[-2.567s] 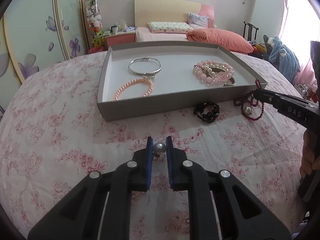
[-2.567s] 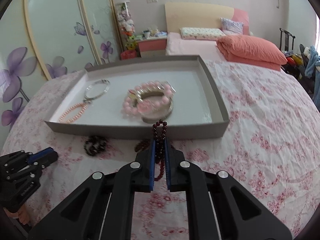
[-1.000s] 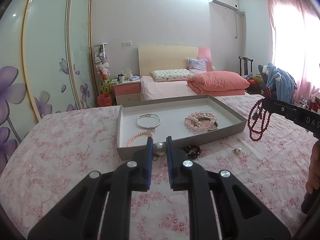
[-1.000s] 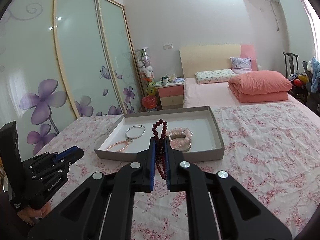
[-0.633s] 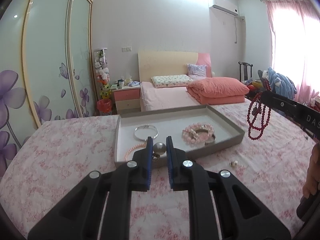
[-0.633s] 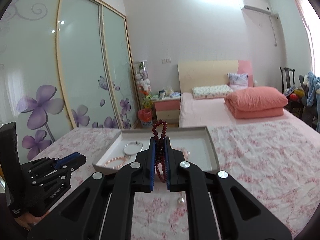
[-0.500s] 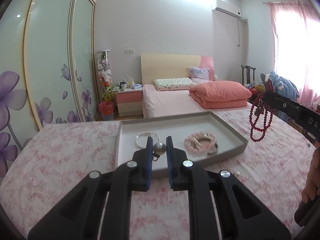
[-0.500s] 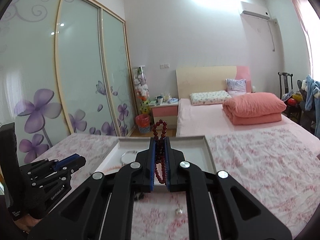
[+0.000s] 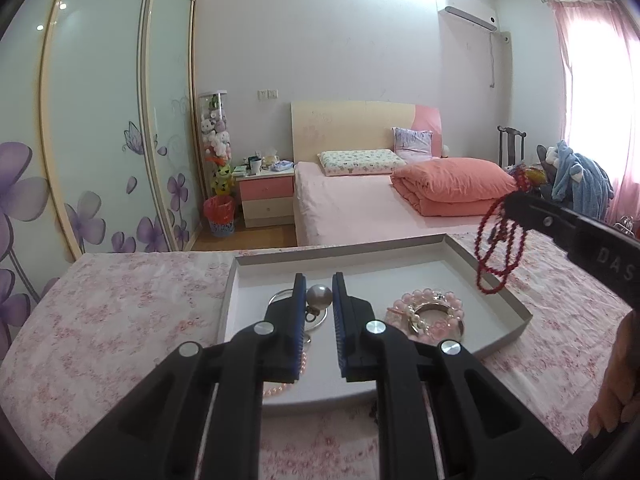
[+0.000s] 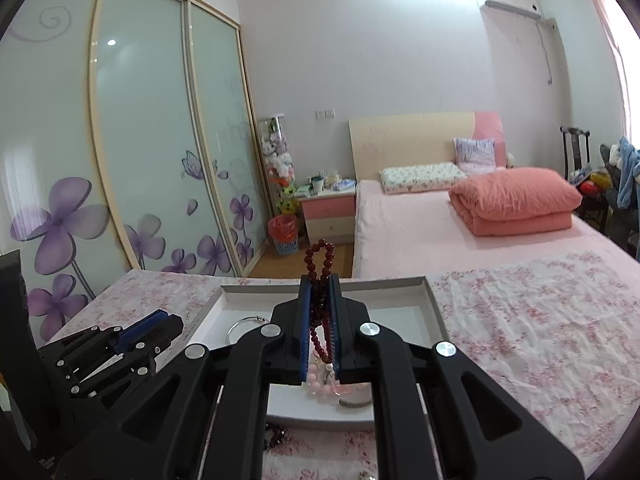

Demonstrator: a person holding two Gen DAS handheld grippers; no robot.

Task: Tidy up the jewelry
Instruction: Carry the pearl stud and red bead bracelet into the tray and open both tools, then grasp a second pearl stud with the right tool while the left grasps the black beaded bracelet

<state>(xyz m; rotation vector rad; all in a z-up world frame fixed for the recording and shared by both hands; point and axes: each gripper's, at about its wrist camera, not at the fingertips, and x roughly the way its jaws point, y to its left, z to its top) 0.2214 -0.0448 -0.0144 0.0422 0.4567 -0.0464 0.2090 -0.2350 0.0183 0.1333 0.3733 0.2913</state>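
My left gripper (image 9: 319, 286) is shut on a grey pearl earring (image 9: 319, 295), held above the near part of the grey tray (image 9: 516, 304). My right gripper (image 10: 320, 286) is shut on a dark red bead necklace (image 10: 320, 264); in the left wrist view its loops (image 9: 498, 248) hang over the tray's right wall. Inside the tray lie a pink bead bracelet (image 9: 426, 314), a silver bangle (image 10: 244, 326) and a peach pearl strand (image 9: 280, 388), partly hidden by my fingers.
The tray rests on a floral bedspread (image 9: 100, 320). A dark bead bracelet (image 10: 276, 438) lies on the cloth in front of the tray. A hand (image 9: 614, 392) holds the right gripper. Behind stand a pink bed (image 9: 360, 204), a nightstand (image 9: 266, 192) and sliding wardrobe doors (image 9: 100, 140).
Both grippers have moved forward and a little up toward the tray, keeping hold of the earring and the red necklace. The tray now looks closer and lower in both views.
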